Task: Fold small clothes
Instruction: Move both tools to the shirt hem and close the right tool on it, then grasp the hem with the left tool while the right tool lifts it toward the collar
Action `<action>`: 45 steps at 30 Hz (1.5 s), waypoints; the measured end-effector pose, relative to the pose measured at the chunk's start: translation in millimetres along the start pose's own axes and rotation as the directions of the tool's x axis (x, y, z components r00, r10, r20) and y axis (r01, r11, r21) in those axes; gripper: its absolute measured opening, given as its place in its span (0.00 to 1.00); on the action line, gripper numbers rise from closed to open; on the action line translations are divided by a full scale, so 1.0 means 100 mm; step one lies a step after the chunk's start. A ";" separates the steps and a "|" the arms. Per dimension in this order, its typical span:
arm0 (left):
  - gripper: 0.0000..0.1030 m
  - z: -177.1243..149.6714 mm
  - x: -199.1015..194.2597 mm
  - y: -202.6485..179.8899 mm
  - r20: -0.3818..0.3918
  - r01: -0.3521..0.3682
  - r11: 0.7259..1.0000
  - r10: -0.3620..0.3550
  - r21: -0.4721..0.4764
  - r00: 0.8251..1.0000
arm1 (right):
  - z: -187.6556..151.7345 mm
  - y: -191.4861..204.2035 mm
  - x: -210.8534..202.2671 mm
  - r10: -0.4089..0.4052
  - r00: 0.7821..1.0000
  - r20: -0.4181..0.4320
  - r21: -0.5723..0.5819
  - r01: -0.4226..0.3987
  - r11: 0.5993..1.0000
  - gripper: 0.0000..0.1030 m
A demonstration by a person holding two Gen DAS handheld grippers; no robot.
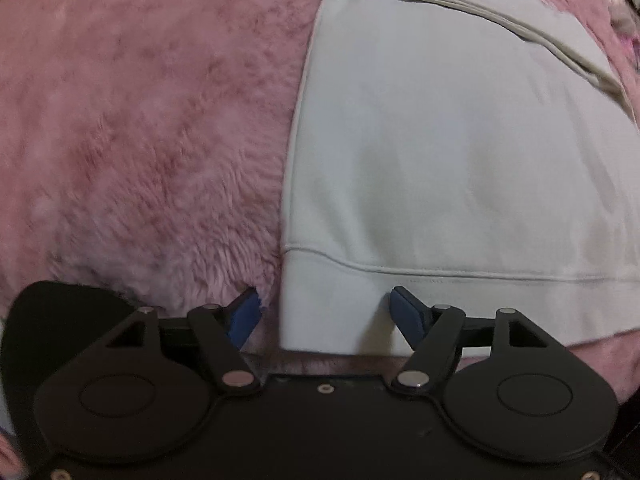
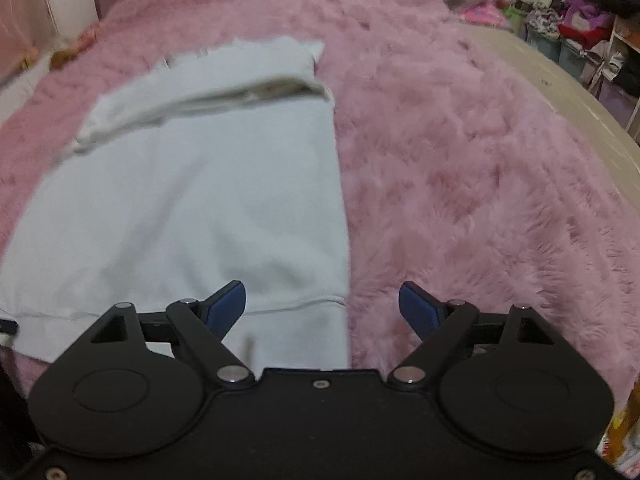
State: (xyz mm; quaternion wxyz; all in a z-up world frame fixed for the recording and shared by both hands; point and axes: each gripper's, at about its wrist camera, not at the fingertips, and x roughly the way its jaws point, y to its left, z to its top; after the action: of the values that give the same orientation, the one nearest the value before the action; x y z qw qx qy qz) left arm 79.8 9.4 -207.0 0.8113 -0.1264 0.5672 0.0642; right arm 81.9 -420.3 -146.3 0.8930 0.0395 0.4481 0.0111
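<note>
A pale sweatshirt (image 1: 460, 152) lies flat on the fluffy pink blanket (image 1: 140, 120) that covers the bed, folded into a long rectangle with its ribbed hem (image 1: 440, 300) nearest to me. A folded layer with a cream-coloured edge (image 1: 500, 24) crosses its far end at a slant.

My left gripper (image 1: 324, 312) is spread wide and has hold of nothing. It sits at the near left corner of the sweatshirt: the left blue fingertip (image 1: 244, 316) is over the pink fur just beside the cloth, and the right fingertip (image 1: 408, 312) is over the hem band. The corner of the hem lies in the gap between them. I cannot tell whether either fingertip touches the fabric.

My right gripper (image 2: 322, 308) is also wide open and empty. It sits at the near right corner of the same sweatshirt (image 2: 192, 200). Its left fingertip (image 2: 226, 308) is over the hem, and its right fingertip (image 2: 418, 312) is over the blanket (image 2: 480, 180), with the straight right edge of the garment running down between them.

From the right wrist view, the far end of the sweatshirt shows a thicker folded band lying across it. Past the blanket on the right a bare beige strip of the bed (image 2: 560, 92) shows, and beyond that stand shelves (image 2: 580, 12) crowded with coloured clothes and bags. The picture is blurred there.
</note>
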 end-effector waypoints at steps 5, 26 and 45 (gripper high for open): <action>0.69 -0.06 0.06 0.14 0.069 0.055 0.998 -0.052 -0.042 0.996 | -0.01 -0.09 0.28 0.019 0.997 -0.073 0.059 -0.015 0.998 0.67; 0.02 -0.41 -1.31 0.02 0.349 -0.099 0.993 0.071 0.061 0.935 | -0.04 0.09 -0.60 0.064 0.998 -0.021 -0.058 -0.065 0.996 0.01; 0.02 -0.12 -1.65 -0.16 0.435 -0.118 0.992 0.092 0.032 0.896 | 0.29 0.15 -0.99 0.041 0.982 0.184 -0.017 -0.038 0.999 0.02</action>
State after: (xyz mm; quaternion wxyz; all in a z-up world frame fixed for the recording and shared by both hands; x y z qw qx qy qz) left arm 15.6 -2.3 -53.8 0.9155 -0.0546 0.3808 0.1178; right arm 46.3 -412.1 -48.2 0.9305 0.0431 0.3627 0.0283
